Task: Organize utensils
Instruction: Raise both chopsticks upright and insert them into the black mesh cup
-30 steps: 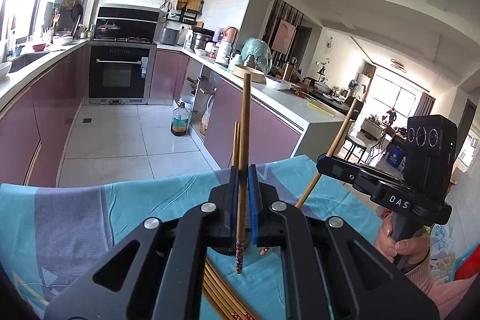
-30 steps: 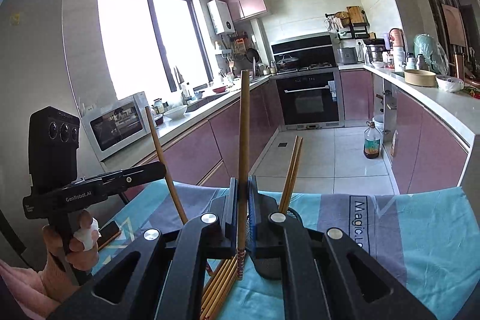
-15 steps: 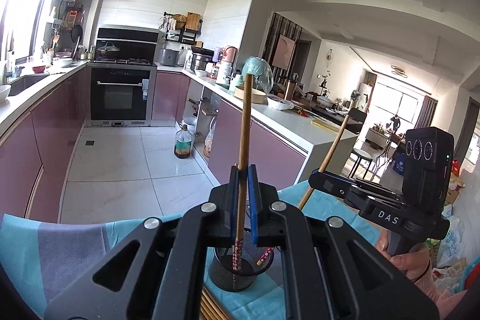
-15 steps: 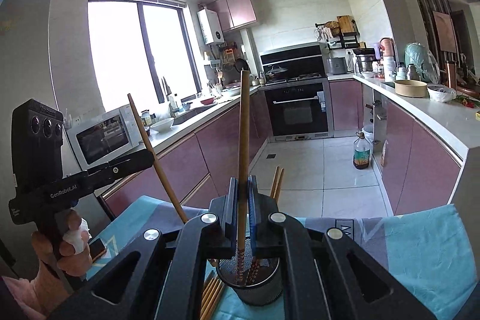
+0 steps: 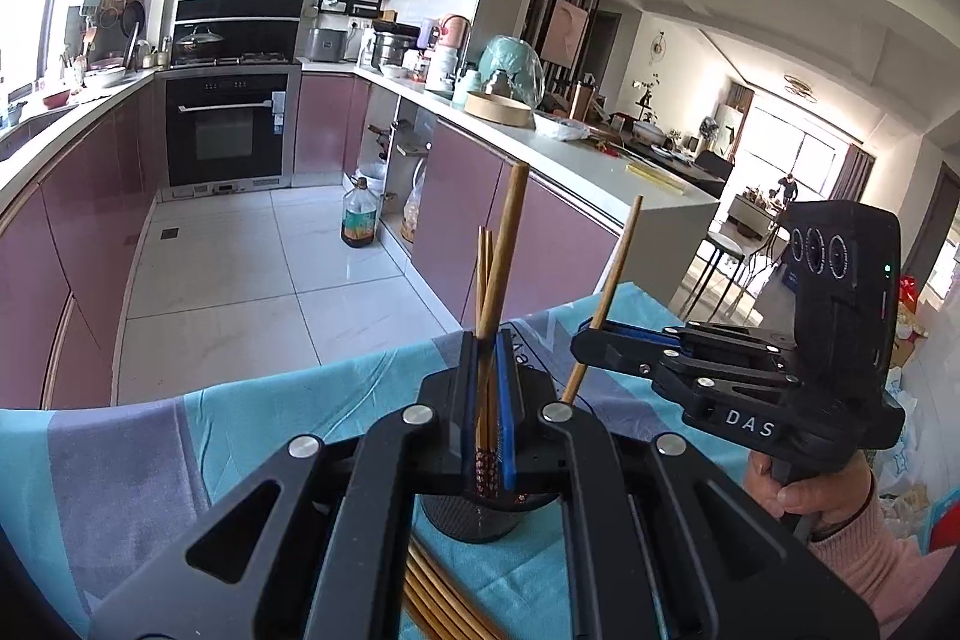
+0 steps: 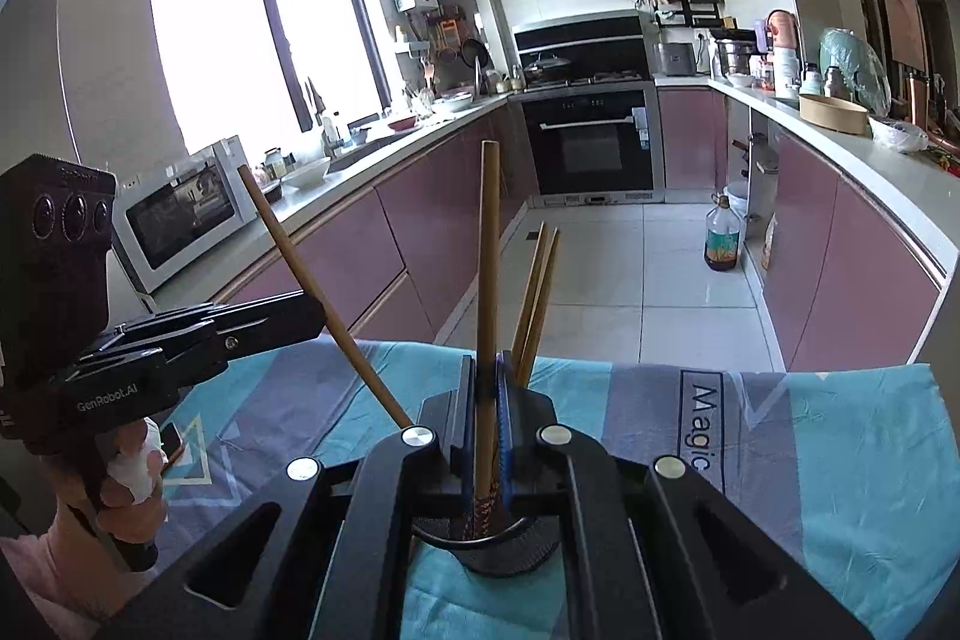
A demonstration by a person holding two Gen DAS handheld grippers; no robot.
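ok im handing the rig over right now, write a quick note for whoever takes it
Left tool: shut on one chopstick, its patterned tip down at the black mesh holder.
Right tool: shut on another chopstick, tip also at the holder's mouth.
Done: two chopsticks already stand in the holder.
Left: release both held sticks into the holder, then collect the loose chopsticks lying on the blue cloth beside the holder.
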